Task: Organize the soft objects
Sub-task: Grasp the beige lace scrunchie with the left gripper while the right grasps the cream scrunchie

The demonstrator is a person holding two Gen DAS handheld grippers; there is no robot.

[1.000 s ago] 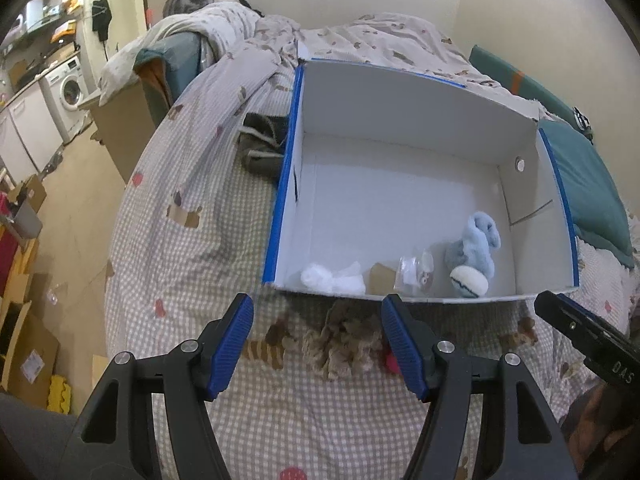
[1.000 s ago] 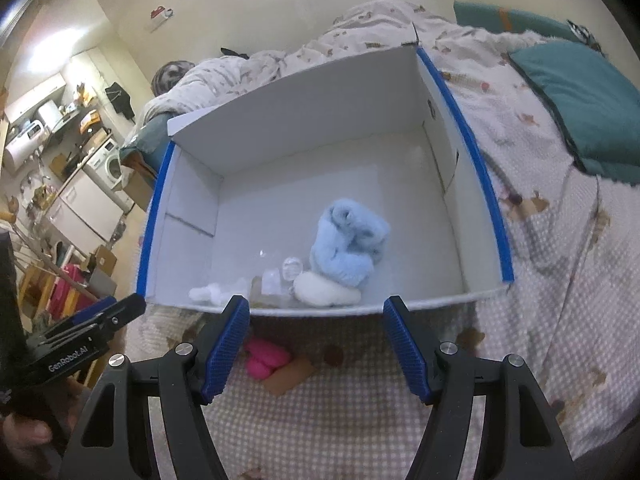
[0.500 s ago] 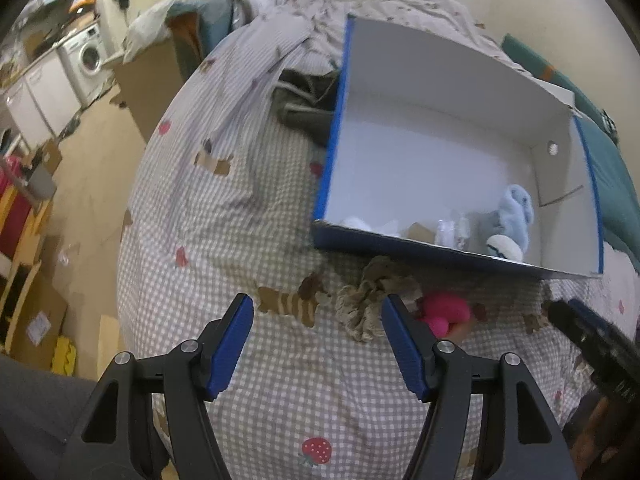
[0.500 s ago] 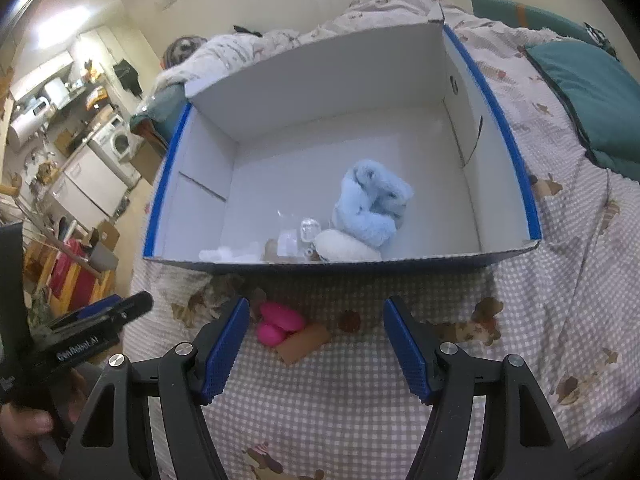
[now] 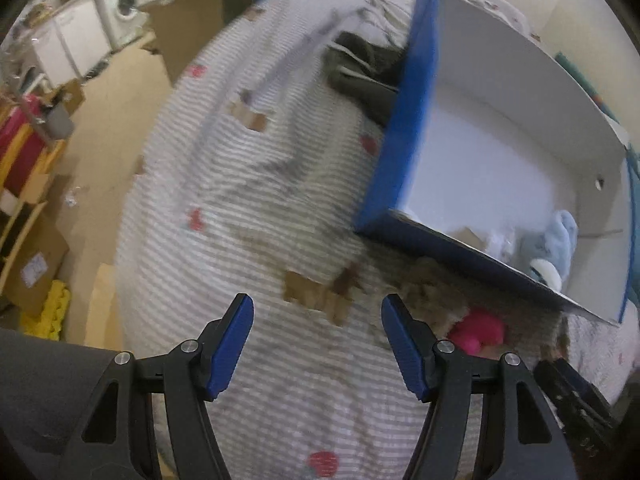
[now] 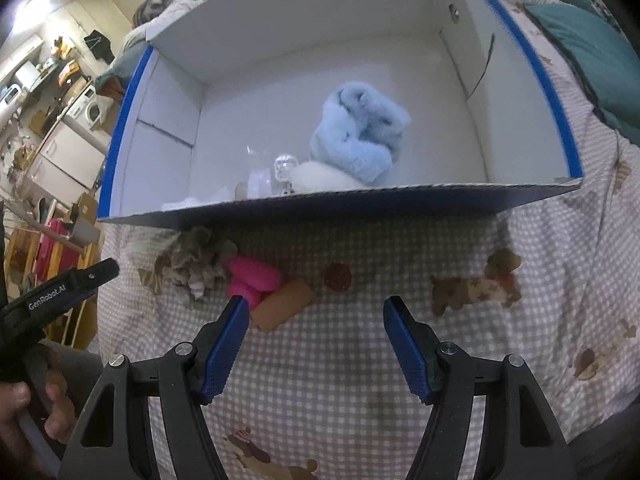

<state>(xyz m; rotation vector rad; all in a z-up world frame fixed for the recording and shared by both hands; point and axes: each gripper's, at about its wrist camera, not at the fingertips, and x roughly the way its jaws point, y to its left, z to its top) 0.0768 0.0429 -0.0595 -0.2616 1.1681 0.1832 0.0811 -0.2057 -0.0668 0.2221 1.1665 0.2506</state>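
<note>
Blue-padded tools wide apart, empty

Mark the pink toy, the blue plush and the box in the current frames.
pink toy point(image 6: 256, 276): right wrist view, middle of its pink body.
blue plush point(image 6: 356, 136): right wrist view, centre of the fluffy bundle.
box point(image 6: 340, 202): right wrist view, near wall's top edge.

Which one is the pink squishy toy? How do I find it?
Find the big white box with blue edges on the checked bedspread. Just outside its near wall lie three things in a row. The pink toy is in the middle, bright between a grey-brown tuft and a tan block.
</note>
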